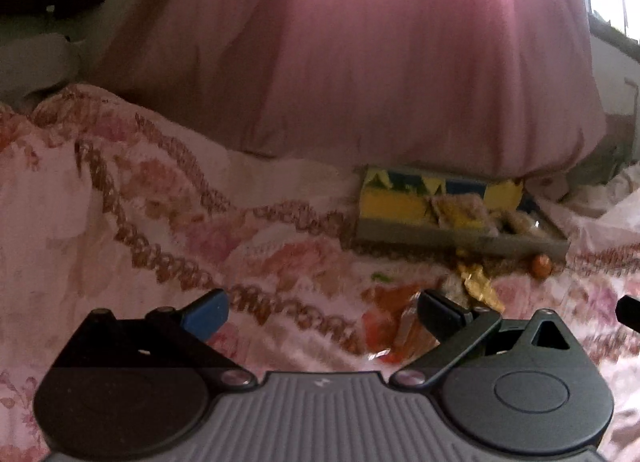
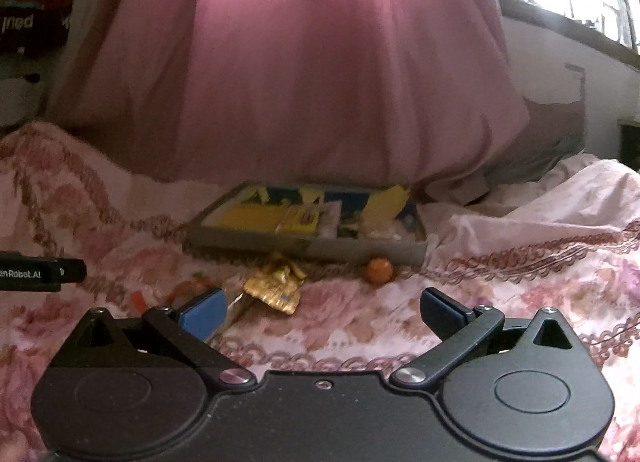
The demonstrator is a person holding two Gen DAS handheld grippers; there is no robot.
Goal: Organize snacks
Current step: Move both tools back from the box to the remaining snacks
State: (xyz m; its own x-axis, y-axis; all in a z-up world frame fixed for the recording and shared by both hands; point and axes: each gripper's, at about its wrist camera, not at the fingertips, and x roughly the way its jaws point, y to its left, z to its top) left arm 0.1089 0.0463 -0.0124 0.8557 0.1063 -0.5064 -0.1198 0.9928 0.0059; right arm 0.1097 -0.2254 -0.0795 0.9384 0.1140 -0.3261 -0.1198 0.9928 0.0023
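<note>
Pink floral bedspread [image 2: 500, 282], gold wrapper [image 2: 274, 286], orange ball [image 2: 378, 264], pink curtain [image 2: 320, 82].

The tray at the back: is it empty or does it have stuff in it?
Partly filled. The tray holds yellow packets; a gold wrapper and an orange ball lie outside it.

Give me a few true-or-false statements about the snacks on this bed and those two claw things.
1. Both the left gripper and the right gripper are open and hold nothing. True.
2. The gold wrapper lies inside the tray. False: it lies on the bedspread, in front of the tray.
3. A small orange ball sits close against the tray's front wall. True.
4. The tray is empty. False: it holds yellow packets and other snacks.
</note>
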